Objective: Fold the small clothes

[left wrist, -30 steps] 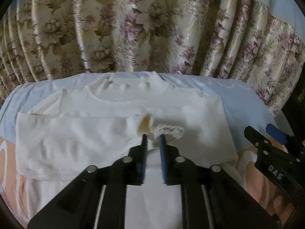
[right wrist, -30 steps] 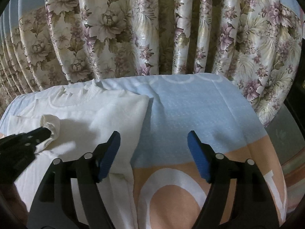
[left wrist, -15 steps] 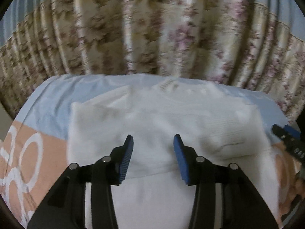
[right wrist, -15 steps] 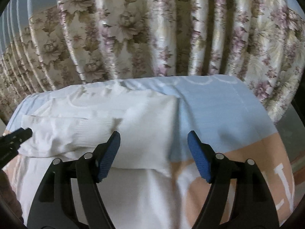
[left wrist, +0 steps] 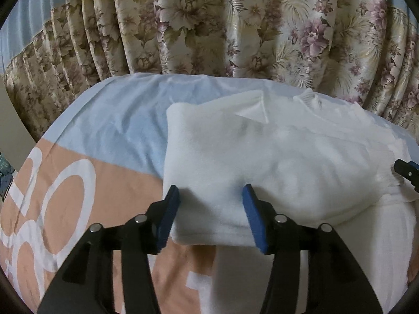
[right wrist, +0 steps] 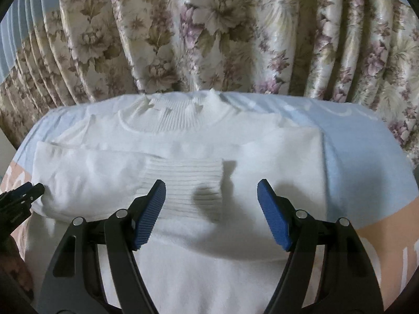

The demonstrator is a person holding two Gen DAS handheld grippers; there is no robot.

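The left tongs (left wrist: pixel 209 210) are hovering low over the white sweater (right wrist: pixel 209 157), their blue pads (left wrist: pixel 169 218) standing apart and holding nothing, lined up with the sweater's left folded edge. The right tongs (right wrist: pixel 210 213) are also standing wide apart and empty, hanging just above the middle of the sweater, with the ribbed cuff (right wrist: pixel 183 185) lying between and just beyond their pads (right wrist: pixel 273 214). Each tool is showing at the edge of the other's view: the right one's dark tip beside the sweater's right side, the left one's beside its left side.

The sweater is lying flat on the bed sheet (left wrist: pixel 110 136), which is pale blue near the collar and peach with white lettering nearer the tongs. Its ribbed collar (right wrist: pixel 178 120) is pointing toward the flowered curtain (right wrist: pixel 235 39) behind the bed. Both sleeves are lying folded across the chest, one cuff resting on top near the sweater's middle. The lower body of the sweater is stretching back under the tongs, unfolded.
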